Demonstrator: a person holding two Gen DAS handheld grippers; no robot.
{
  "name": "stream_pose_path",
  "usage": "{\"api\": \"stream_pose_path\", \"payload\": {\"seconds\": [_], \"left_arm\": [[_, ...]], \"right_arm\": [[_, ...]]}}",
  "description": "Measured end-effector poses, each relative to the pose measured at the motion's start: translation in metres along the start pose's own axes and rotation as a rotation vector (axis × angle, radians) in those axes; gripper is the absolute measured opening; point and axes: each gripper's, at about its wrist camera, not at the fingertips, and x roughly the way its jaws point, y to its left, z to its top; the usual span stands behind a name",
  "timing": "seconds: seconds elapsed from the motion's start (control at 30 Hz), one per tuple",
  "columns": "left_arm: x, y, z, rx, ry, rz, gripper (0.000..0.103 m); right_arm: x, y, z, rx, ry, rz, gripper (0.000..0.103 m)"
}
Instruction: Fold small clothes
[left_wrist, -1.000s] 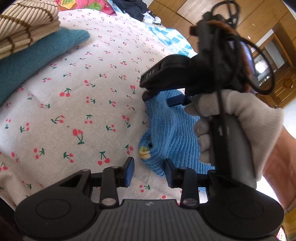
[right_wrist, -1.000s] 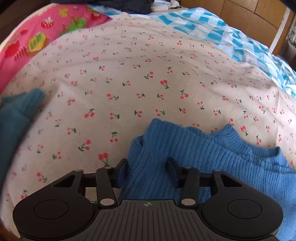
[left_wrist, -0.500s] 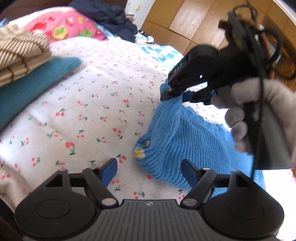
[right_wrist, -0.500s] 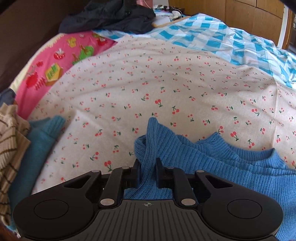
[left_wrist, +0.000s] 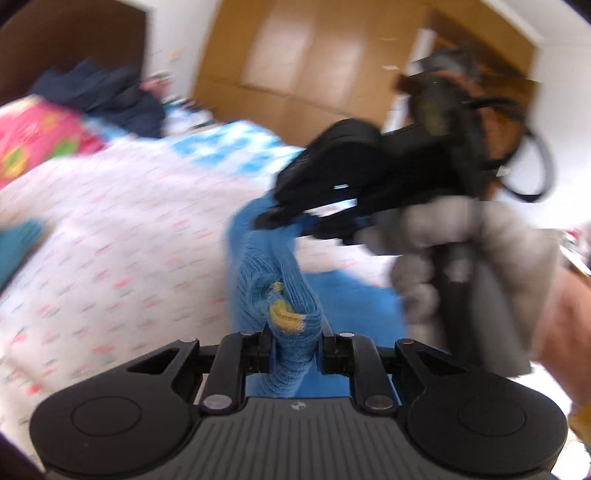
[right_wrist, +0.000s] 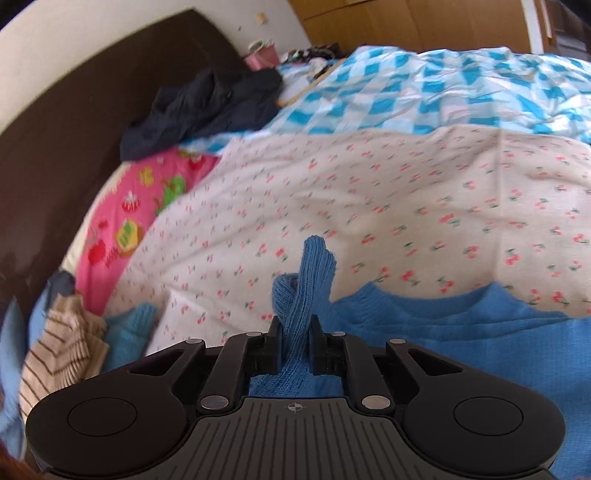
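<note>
A small blue knit sweater (left_wrist: 266, 280) lies partly on the cherry-print sheet (left_wrist: 122, 221) and is lifted at two spots. My left gripper (left_wrist: 295, 343) has its jaws closing, and the pads pinch a bunched edge with a yellow patch. In the same view my right gripper (left_wrist: 280, 218), held by a gloved hand (left_wrist: 461, 251), grips another blue fold higher up. The right wrist view shows the right gripper (right_wrist: 295, 332) shut on a twisted strip of the sweater (right_wrist: 443, 332), which spreads out to the right.
Folded clothes, striped beige (right_wrist: 62, 350) over teal (right_wrist: 129, 332), are stacked at the left. A pink printed cloth (right_wrist: 140, 206), dark garments (right_wrist: 207, 107) and a blue checked quilt (right_wrist: 443, 92) lie farther back. A brown headboard (right_wrist: 74, 122) and wooden wardrobe doors (left_wrist: 314, 66) bound the bed.
Both grippers have risen, pulling the sweater up off the sheet. The left jaws opened wide, then came together on the edge with the yellow patch. The right jaws took hold of a fold.
</note>
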Motion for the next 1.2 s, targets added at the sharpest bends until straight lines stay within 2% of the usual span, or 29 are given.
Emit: {"api": "stream_pose_path", "payload": {"seconds": [0.1, 0.27, 0.43, 0.5, 0.77, 0.83, 0.93, 1.0, 1.07, 1.2], "left_arm": [[0.013, -0.034, -0.002, 0.040, 0.028, -0.084, 0.023], [0.043, -0.082, -0.018, 0.109, 0.105, -0.147, 0.023], [0.066, -0.116, -0.042, 0.211, 0.183, -0.157, 0.023], [0.071, -0.122, -0.048, 0.229, 0.206, -0.153, 0.023], [0.070, -0.139, -0.042, 0.272, 0.174, -0.192, 0.023], [0.073, -0.142, -0.045, 0.303, 0.171, -0.194, 0.023], [0.078, -0.148, -0.054, 0.324, 0.207, -0.190, 0.023], [0.079, -0.153, -0.059, 0.342, 0.237, -0.195, 0.023], [0.083, -0.152, -0.060, 0.361, 0.232, -0.195, 0.024], [0.075, -0.152, -0.059, 0.359, 0.238, -0.214, 0.032]], "right_arm": [[-0.029, -0.037, 0.003, 0.047, -0.037, 0.001, 0.012], [-0.056, -0.118, -0.016, 0.173, -0.059, -0.020, 0.012], [-0.048, -0.182, -0.048, 0.326, -0.035, -0.020, 0.012], [-0.047, -0.197, -0.058, 0.369, -0.045, 0.009, 0.012], [-0.071, -0.222, -0.069, 0.436, -0.144, 0.083, 0.012], [-0.067, -0.229, -0.071, 0.442, -0.131, 0.061, 0.012], [-0.067, -0.232, -0.077, 0.436, -0.127, 0.043, 0.013], [-0.071, -0.230, -0.078, 0.421, -0.127, 0.025, 0.018], [-0.078, -0.226, -0.078, 0.406, -0.129, 0.004, 0.022], [-0.107, -0.215, -0.079, 0.378, -0.209, -0.074, 0.032]]}}
